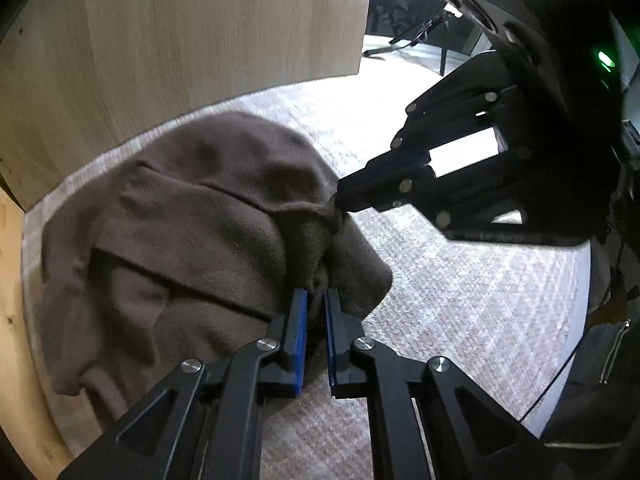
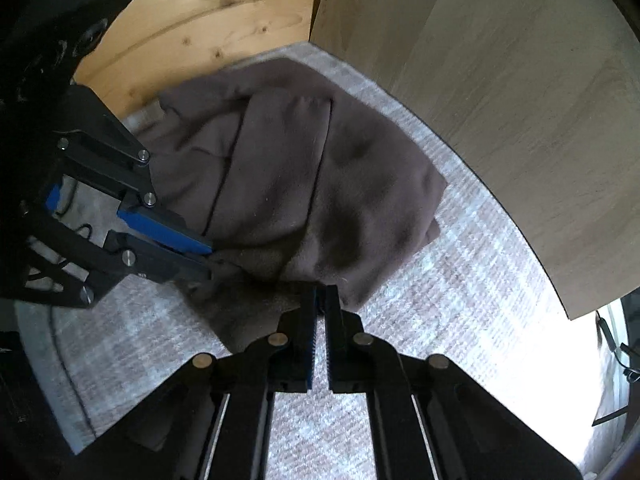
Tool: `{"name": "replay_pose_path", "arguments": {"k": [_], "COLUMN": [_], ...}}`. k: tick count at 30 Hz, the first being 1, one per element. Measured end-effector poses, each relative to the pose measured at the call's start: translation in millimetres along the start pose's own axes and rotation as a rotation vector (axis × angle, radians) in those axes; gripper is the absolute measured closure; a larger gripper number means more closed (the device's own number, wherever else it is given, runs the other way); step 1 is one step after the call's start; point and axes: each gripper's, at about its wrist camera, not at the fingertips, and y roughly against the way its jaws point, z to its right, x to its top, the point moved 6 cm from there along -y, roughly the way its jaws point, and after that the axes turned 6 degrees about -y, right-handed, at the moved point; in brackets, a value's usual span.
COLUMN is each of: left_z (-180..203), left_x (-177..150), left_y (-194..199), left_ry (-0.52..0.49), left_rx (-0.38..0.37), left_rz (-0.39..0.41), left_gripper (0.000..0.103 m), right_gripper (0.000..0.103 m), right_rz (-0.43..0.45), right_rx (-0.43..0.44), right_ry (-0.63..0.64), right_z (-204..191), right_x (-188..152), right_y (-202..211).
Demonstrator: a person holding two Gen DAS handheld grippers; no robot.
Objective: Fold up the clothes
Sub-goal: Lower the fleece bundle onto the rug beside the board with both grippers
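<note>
A brown fleece garment lies bunched in layered folds on a pale woven cloth. My left gripper is shut on its near edge, with fabric pinched between the blue pads. From the right, my right gripper pinches another part of the same edge. In the right wrist view the brown garment spreads ahead, my right gripper is shut on its near hem, and my left gripper grips the hem at the left.
The pale woven cloth covers the surface. A light wood panel stands close behind the garment. A pine board wall meets it at a corner. A dark jacket with a zip lies at the right edge.
</note>
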Motion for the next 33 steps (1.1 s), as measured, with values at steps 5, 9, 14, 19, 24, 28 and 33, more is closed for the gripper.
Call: {"name": "replay_pose_path", "arguments": {"k": [5, 9, 14, 19, 24, 28, 33], "left_z": [1, -6, -25, -54, -95, -105, -98], "left_x": [-11, -15, -26, -47, -72, -67, -81], "left_y": [-16, 4, 36, 74, 85, 57, 23], "left_ry": [0.041, 0.093, 0.129, 0.19, 0.26, 0.266, 0.24], "left_rx": [-0.051, -0.09, -0.004, 0.105, 0.209, 0.185, 0.171], "left_rz": [-0.011, 0.033, 0.057, 0.095, 0.11, 0.107, -0.008], "left_gripper": [0.093, 0.091, 0.091, 0.091, 0.091, 0.09, 0.087], "right_gripper": [0.099, 0.097, 0.074, 0.075, 0.076, 0.076, 0.076], "right_rz": [0.006, 0.011, 0.06, -0.023, -0.083, 0.056, 0.017], "right_rx": [-0.021, -0.038, 0.018, 0.062, 0.032, 0.058, 0.062], "right_ry": [-0.05, -0.09, 0.048, 0.018, 0.0, -0.104, -0.147], "right_z": [11, 21, -18, -16, 2, 11, 3], "right_x": [-4, -7, 2, 8, -19, 3, 4], "right_y": [11, 20, 29, -1, 9, 34, 2]}}
